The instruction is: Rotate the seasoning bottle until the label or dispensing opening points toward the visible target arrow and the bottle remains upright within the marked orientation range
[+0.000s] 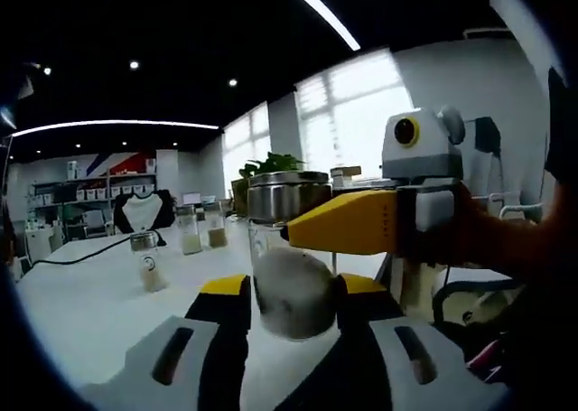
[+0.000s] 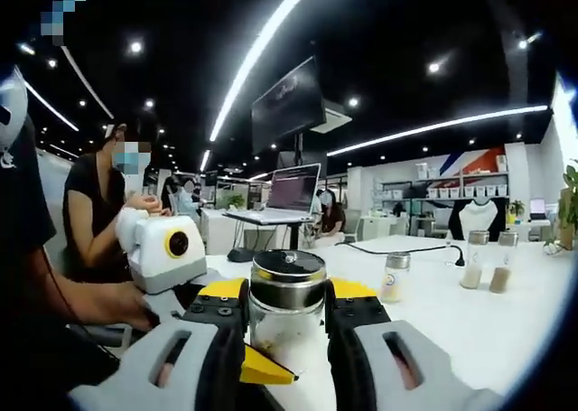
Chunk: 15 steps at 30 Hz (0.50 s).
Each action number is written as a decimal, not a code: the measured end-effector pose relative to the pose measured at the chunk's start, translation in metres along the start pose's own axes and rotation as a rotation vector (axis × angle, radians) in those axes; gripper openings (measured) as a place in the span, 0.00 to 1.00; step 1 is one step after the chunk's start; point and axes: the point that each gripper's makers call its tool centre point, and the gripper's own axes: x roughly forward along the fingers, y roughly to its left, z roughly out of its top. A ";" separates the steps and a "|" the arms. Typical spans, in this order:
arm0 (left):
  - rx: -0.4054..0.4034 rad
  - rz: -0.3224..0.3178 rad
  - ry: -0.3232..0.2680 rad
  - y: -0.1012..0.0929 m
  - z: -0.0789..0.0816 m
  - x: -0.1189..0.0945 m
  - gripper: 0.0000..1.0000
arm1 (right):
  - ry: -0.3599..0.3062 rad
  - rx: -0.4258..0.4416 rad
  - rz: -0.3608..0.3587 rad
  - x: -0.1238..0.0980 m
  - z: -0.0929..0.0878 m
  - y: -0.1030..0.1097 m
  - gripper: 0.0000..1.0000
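We can't really read anything here. The hanging screen (image 2: 288, 104) has a small pale scribble on it, maybe a logo, but it's too blurry to make out. The open laptop (image 2: 293, 189) shows a lit page with no legible words. The jars on the counter (image 2: 506, 325) carry no label we can read either.

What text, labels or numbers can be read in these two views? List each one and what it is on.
No text can be read.
Wall-mounted screen: faint marks, too blurred to read.
Laptop screen: lit, content too small to read.
Seasoning bottle between the right gripper's jaws: no legible label; it is also in the left gripper's jaws.
Small shaker bottles on the table: no readable labels.
Shelf boxes: too small to read.
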 end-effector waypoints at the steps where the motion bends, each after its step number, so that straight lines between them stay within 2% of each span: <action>1: 0.024 -0.002 -0.012 -0.002 0.003 0.001 0.36 | -0.006 0.018 0.004 -0.001 0.000 -0.001 0.31; 4: 0.027 0.035 0.002 -0.003 0.003 0.002 0.36 | -0.012 0.044 -0.006 -0.002 0.000 -0.002 0.31; 8: 0.053 0.129 -0.002 0.005 0.003 0.004 0.36 | -0.013 0.007 -0.063 0.002 -0.001 -0.006 0.32; 10: 0.113 0.210 0.010 0.012 0.002 0.004 0.36 | -0.006 0.003 -0.155 0.006 -0.004 -0.014 0.32; 12: 0.132 0.267 0.016 0.015 0.002 0.004 0.36 | -0.008 -0.004 -0.207 0.009 -0.005 -0.017 0.32; 13: 0.132 0.283 0.013 0.016 0.002 0.005 0.36 | -0.010 -0.012 -0.233 0.010 -0.006 -0.017 0.33; 15: 0.063 0.313 -0.011 0.017 0.002 0.006 0.36 | -0.026 -0.048 -0.283 0.012 -0.005 -0.019 0.33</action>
